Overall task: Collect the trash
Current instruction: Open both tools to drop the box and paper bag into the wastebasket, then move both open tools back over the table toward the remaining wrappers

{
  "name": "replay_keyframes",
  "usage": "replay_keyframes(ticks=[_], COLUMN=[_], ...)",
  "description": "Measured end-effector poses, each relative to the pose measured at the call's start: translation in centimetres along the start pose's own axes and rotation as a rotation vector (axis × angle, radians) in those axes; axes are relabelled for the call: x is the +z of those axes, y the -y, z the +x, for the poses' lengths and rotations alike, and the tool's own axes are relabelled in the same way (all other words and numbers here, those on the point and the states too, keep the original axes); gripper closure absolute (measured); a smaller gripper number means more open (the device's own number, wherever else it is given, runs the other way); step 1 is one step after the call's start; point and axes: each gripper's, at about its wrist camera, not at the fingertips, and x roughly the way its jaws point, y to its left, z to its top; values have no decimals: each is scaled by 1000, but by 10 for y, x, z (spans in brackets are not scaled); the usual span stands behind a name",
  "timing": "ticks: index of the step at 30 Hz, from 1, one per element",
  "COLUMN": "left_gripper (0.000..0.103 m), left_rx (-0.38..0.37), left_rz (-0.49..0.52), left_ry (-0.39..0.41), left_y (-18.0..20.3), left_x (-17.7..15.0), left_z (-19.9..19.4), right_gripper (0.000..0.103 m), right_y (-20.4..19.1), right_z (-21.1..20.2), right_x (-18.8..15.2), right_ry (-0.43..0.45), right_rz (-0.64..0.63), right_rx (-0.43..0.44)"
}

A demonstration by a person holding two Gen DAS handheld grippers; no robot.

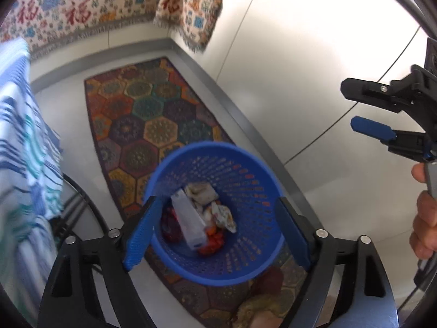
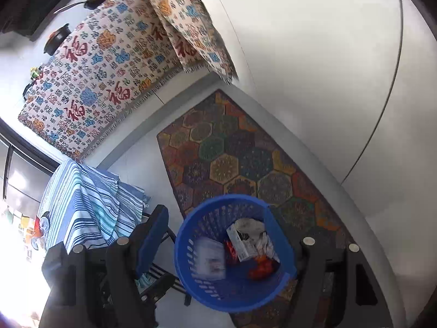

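Observation:
A blue perforated basket [image 1: 245,191] stands on a patterned rug. Inside lie a pale oblong box [image 1: 188,218], crumpled wrappers [image 1: 221,213] and red scraps [image 1: 214,242]. My left gripper [image 1: 218,232] hangs over the basket, open, with nothing pressed between its blue pads. My right gripper [image 1: 366,109] reaches in from the right, held by a hand [image 1: 426,218], and is open and empty. In the right wrist view the same basket [image 2: 196,281] holds a white packet [image 2: 210,257], a small carton [image 2: 240,240] and red scraps [image 2: 260,269]. There my right gripper [image 2: 218,235] is open above it.
The hexagon-patterned rug [image 2: 232,158] runs along a pale wall. A blue-striped cloth [image 2: 82,199] drapes over a black rack [image 2: 161,270] left of the basket. A cream cloth with red characters [image 2: 103,63] covers furniture at the back. Grey floor [image 1: 60,104] lies beside the rug.

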Motion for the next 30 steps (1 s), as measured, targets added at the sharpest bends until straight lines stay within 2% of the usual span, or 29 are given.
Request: replay_keyframes(ticks=[4, 7, 9, 11, 14, 15, 16, 20, 23, 24, 26, 30], left_gripper=[17, 17, 15, 7, 6, 6, 6, 6, 6, 6, 6, 6], left_rx=[-15, -20, 2, 49, 146, 183, 220, 379, 459, 476, 504, 548], left_rz=[-18, -23, -24, -33, -73, -95, -116, -213, -276, -292, -313, -302], left_ry=[33, 72, 100, 132, 160, 160, 160, 137, 142, 143, 145, 144], left_y=[-2, -9, -19, -36, -73, -90, -105, -173, -216, -228, -249, -281], left_x=[2, -6, -17, -33, -62, -72, -81, -116, -134, -138, -143, -146], left_z=[-35, -80, -115, -149, -189, -198, -206, -228, -244, -248, -253, -257], right_gripper=[29, 29, 29, 29, 29, 29, 29, 29, 29, 29, 29, 29], right_y=[-22, -39, -69, -95, -137, -137, -173, -245, -290, -290, -322, -341], right_z=[-16, -22, -28, -29, -30, -30, -29, -27, -19, -19, -4, 9], right_x=[1, -1, -5, -11, -28, -28, -47, -97, -139, -139, -174, -194], right_ry=[68, 94, 120, 125, 113, 113, 95, 45, -13, -13, -66, -89], right_rz=[-65, -114, -180, -222, -285, -285, -345, -505, -629, -629, -744, -809], right_rx=[-1, -1, 16, 48, 117, 117, 176, 295, 359, 359, 355, 318])
